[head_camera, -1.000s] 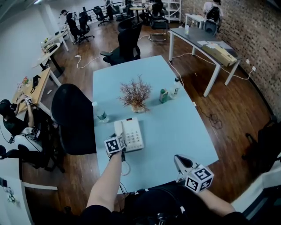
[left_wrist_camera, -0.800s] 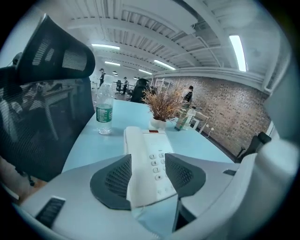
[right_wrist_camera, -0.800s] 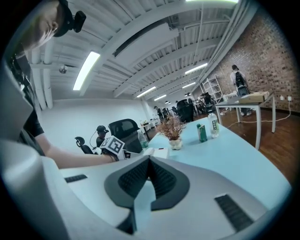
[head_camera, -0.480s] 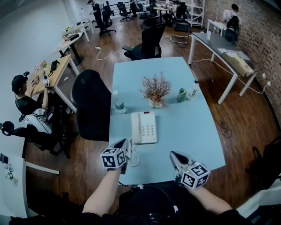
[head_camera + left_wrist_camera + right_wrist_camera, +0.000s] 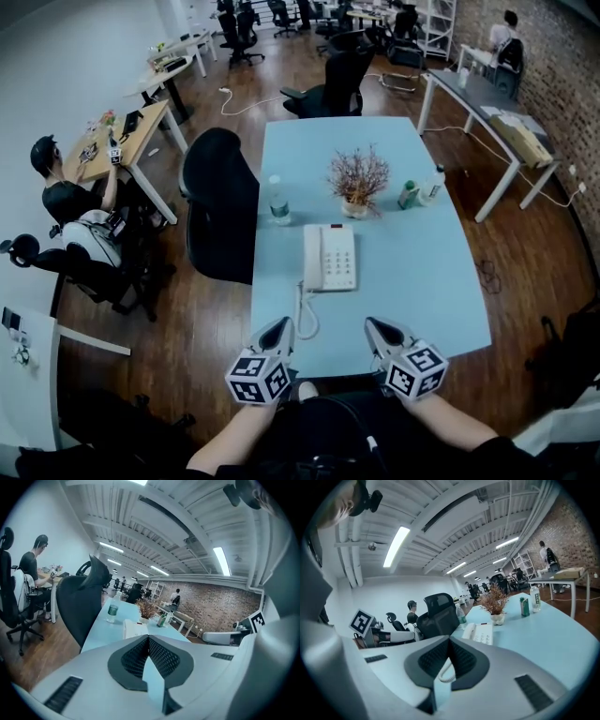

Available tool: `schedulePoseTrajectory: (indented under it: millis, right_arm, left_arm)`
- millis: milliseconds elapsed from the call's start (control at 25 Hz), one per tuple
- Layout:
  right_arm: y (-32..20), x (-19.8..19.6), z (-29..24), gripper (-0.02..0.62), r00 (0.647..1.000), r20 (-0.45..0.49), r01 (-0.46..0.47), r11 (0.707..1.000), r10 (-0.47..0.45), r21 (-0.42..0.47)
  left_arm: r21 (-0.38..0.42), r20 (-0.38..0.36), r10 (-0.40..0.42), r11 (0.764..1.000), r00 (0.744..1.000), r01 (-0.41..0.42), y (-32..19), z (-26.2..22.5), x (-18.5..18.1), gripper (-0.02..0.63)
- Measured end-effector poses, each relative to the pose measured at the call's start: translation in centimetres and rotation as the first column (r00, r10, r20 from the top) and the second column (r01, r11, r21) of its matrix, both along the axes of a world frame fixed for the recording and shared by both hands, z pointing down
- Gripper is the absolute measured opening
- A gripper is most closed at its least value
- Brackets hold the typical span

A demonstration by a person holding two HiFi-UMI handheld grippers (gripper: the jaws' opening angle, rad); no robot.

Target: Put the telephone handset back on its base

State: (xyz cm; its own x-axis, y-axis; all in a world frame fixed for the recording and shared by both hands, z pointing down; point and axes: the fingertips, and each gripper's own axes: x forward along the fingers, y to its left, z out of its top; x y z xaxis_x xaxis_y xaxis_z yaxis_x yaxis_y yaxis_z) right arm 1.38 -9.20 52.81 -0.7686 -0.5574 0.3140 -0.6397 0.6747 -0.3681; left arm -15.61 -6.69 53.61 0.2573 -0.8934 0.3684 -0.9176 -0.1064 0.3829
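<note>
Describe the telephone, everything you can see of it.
The phone is white, plastic-looking, a flat rectangular desk set lying near the middle of the light blue table. Its handset rests along its left side; a keypad fills the right. A coiled cord loops from its near end on the tabletop. Nothing but the table touches it.

Open-plan office.
Brick wall [image 5: 572,75] beside a wooden floor [image 5: 216,309]; black office chair [image 5: 220,202] by a pale-blue tabletop [image 5: 422,272]; strip light [image 5: 397,545] overhead.

Head view steeply down over table [image 5: 422,281], both gripper views low, forward, sharing telephone [image 5: 330,258]
</note>
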Motion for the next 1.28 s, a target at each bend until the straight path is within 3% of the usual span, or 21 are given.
schedulePoseTrajectory:
  millis: [440, 800, 1280]
  right_arm:
    - [4.7, -2.9, 1.2, 0.013, 1.000, -0.018, -0.009, 1.000, 0.009, 0.014]
    - [6.3, -2.8, 1.8, 0.012, 0.999, -0.040, -0.019, 1.000, 0.019, 0.011]
    - [6.2, -2.6, 1.1, 0.012, 0.996, -0.088, 0.003, 1.000, -0.001, 0.025]
  left_arm:
    - [-0.006, 0.048, 0.069, 0.998, 0.996, -0.069, 3.1, 0.1, -1.4, 0.002]
    - [0.012, 0.026, 0.130, 0.991, 0.991, -0.130, 3.3, 0.1, 0.3, 0.002]
    - [0.006, 0.003, 0.126, 0.992, 0.992, -0.126, 3.1, 0.4, 0.3, 0.001]
